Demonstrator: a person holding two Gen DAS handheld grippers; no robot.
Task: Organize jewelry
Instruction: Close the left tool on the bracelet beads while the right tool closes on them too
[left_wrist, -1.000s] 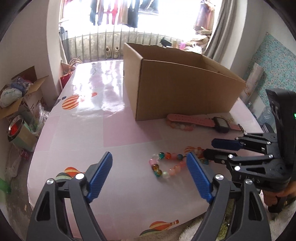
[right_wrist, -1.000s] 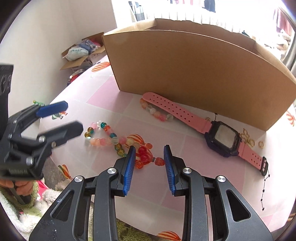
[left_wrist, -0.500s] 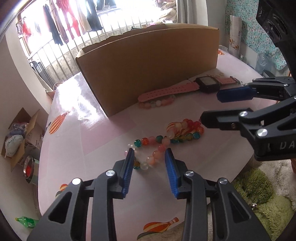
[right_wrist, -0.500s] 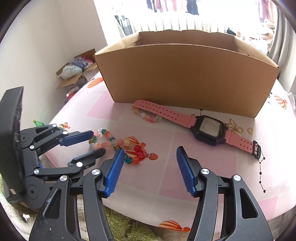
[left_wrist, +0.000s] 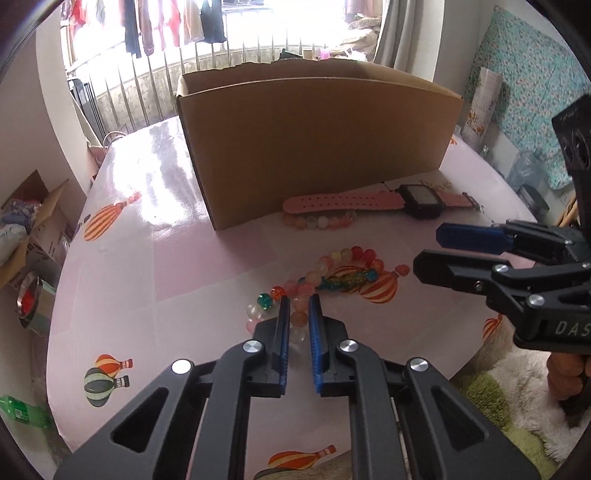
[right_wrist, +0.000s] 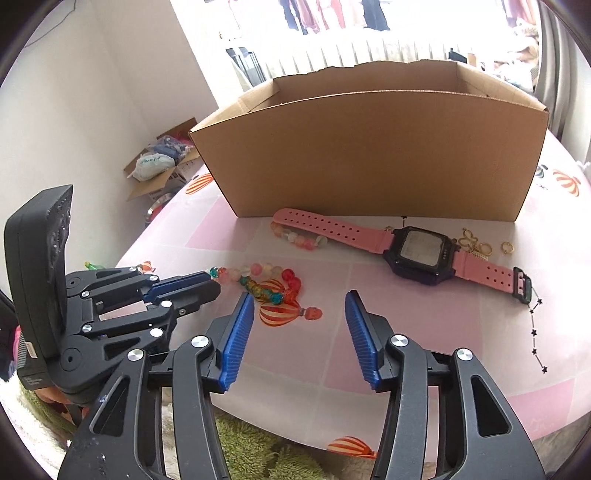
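I am closing my left gripper (left_wrist: 297, 317) on the near end of the bead string (left_wrist: 325, 275), its blue pads (left_wrist: 283, 325) standing narrowly apart with pale beads between them; whether the pads are already pressing on the beads I cannot tell. The string is lying on the pink table (left_wrist: 147, 258), trailing away toward a balloon print. I am holding my right gripper (right_wrist: 299, 332) over the table edge, its jaws half spread and narrowing, with nothing between them. In the right wrist view, the string (right_wrist: 258, 278) is lying just ahead of its left pad (right_wrist: 236, 339). A pink watch (right_wrist: 421, 251) is lying flat before the box (right_wrist: 369, 155), a second bead strand (right_wrist: 295, 236) touching its strap. Small gold rings (right_wrist: 480, 243) are resting beside the watch face.
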